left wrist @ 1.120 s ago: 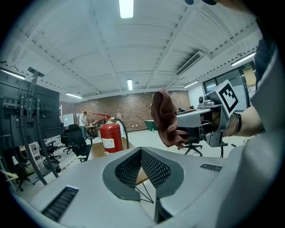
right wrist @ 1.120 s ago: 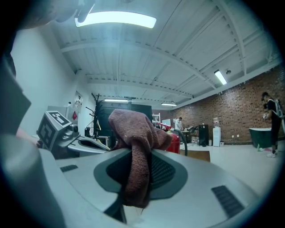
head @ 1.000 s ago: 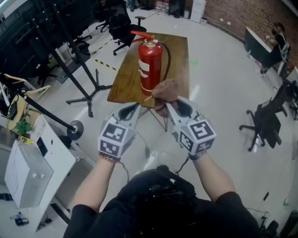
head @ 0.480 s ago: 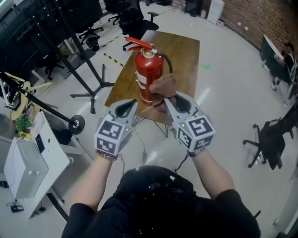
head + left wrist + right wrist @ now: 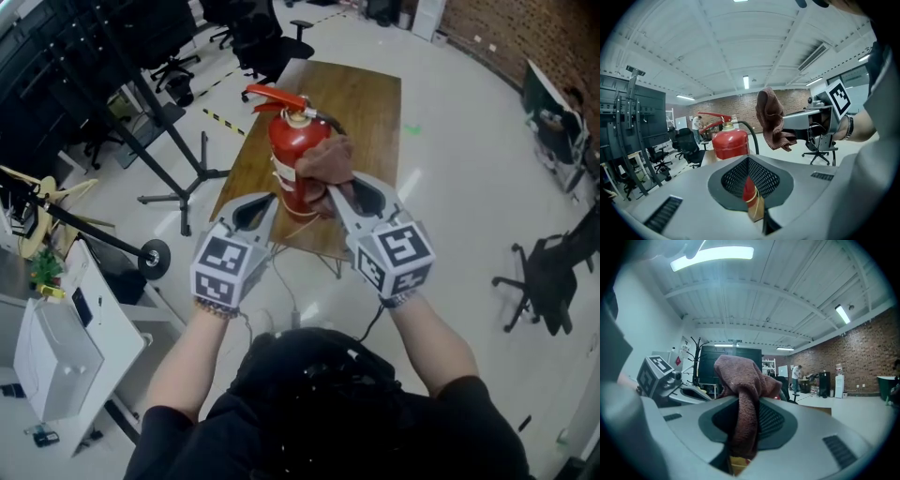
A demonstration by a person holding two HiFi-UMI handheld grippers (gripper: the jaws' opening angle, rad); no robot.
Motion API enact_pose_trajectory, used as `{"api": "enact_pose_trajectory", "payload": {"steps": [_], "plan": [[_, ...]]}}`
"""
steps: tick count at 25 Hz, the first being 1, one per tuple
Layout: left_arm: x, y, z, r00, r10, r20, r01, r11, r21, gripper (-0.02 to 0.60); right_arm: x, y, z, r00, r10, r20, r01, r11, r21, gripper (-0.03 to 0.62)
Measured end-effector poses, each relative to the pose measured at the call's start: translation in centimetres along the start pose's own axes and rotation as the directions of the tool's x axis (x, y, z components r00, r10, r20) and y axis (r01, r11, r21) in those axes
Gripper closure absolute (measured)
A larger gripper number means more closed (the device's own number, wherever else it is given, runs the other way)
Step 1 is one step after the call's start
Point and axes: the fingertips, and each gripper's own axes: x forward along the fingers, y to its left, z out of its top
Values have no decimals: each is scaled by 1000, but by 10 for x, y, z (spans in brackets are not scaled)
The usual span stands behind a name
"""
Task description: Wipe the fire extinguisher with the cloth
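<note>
Before the table (image 5: 367, 89) — forearms (image 5: 199, 354) reach forward | left tongs (image 5: 271, 199) together | right tongs (image 5: 330, 193) clamp cloth (image 5: 325, 161) near fire extinguisher (image 5: 285, 148)

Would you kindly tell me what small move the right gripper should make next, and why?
Probably ease the right gripper forward and to the left until the brown cloth presses on the red fire extinguisher. Its jaws clamp the cloth, and the left gripper view shows the cloth hanging just beside the cylinder, seemingly not touching it yet.
</note>
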Motion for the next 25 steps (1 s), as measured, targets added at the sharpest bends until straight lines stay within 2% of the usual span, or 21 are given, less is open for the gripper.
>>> {"api": "enact_pose_trajectory", "payload": {"steps": [9, 17, 25], "plan": [[17, 59, -1, 990, -142, 20, 141, 989, 38, 581, 58, -2, 9, 987, -159, -40, 158, 987, -26, 477], [35, 88, -5, 960, -279, 33, 277, 959, 55, 581, 87, -13, 8, 945, -304, -123, 297, 952, -74, 477], [44, 95, -3, 942, -333, 37, 331, 942, 60, 581, 97, -23, -1, 912, -370, -179, 353, 928, -122, 477]]}}
